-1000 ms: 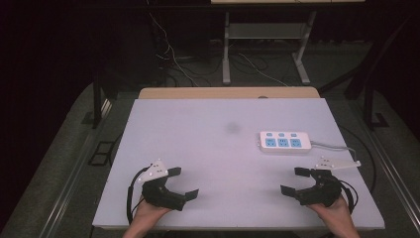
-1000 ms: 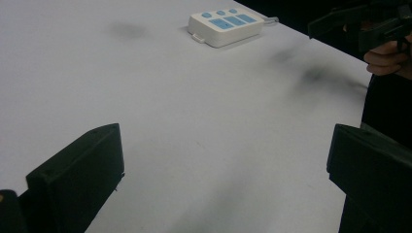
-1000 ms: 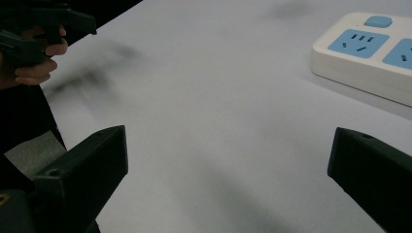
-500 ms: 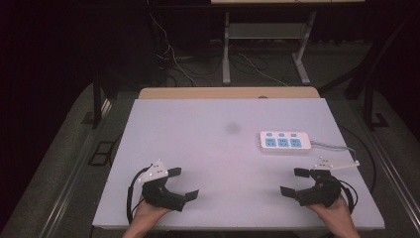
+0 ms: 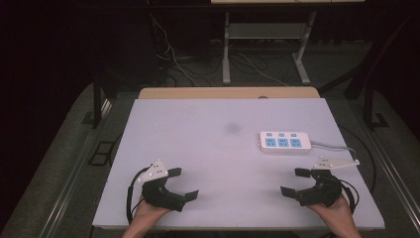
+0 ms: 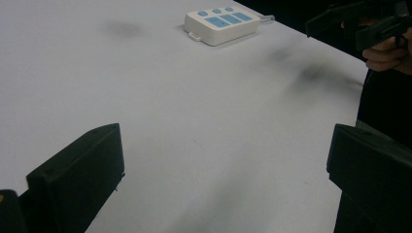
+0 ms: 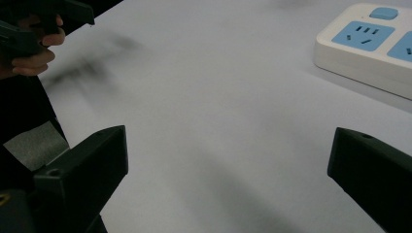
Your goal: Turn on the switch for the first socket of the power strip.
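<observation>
- The white table (image 5: 198, 144) is lying bare apart from one thing, and nothing on it is shifting between the earlier high-view pictures and this one; I judge the work is not yet begun.
- The power strip (image 5: 285, 141) is sitting flat toward the table's far right part, its grey cord trailing off to the right. It is looking white and boxy, with three blue socket faces in a row and three small blue buttons behind them.
- The left gripper (image 5: 184, 183) is resting at the near edge, well apart from the power strip and on its left, jaws spread wide with nothing between them, just as it was a second ago.
- The right gripper (image 5: 295, 182) is keeping still too, nearer the power strip and just on the person's side of it, jaws likewise gaping and empty.
- Since it is closest, I judge the right gripper is the likelier one to reach the power strip first.
</observation>
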The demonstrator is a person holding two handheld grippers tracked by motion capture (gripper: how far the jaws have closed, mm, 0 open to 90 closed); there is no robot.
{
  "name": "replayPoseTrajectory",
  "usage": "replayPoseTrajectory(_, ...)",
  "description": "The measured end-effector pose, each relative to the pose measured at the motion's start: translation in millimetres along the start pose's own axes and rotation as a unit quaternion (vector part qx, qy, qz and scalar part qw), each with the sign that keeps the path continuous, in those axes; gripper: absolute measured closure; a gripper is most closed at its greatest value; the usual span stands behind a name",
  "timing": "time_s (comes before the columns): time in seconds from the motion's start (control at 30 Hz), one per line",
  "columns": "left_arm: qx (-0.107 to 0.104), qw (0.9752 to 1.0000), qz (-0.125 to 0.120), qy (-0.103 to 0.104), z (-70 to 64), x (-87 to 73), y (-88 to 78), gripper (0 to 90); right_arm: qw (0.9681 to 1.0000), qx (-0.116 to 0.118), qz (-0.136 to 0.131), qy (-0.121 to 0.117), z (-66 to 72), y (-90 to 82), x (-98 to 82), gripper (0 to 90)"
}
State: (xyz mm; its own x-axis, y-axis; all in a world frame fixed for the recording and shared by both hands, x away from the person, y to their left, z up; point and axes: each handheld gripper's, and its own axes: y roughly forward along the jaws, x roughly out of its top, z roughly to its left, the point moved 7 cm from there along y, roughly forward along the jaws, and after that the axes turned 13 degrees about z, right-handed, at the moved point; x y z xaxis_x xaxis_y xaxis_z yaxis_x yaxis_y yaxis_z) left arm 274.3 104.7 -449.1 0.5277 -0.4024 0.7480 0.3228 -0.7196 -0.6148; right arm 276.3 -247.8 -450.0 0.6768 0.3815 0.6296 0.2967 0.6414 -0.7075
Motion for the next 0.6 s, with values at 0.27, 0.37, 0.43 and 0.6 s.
replayPoseTrajectory(0.27,0.001,1.0,0.002,-0.004,1.6,-0.7,0.1,0.0,0.9999,-0.006,0.014,-0.003,0.9,-5.0,5.8,0.7)
replayPoseTrajectory(0.37,0.001,1.0,0.002,-0.004,1.2,-0.8,0.3,0.0,0.9997,-0.007,0.022,-0.007,-0.6,-6.0,9.9,0.7)
replayPoseTrajectory(0.43,0.003,1.0,0.001,-0.006,2.1,-0.8,-0.1,0.0,0.9996,-0.006,0.027,-0.01,-1.2,-7.0,13.0,0.7)
replayPoseTrajectory(0.6,0.004,1.0,0.001,-0.008,3.3,-1.3,-0.9,0.0,0.9993,-0.006,0.033,-0.016,-1.8,-11.8,21.2,0.7)
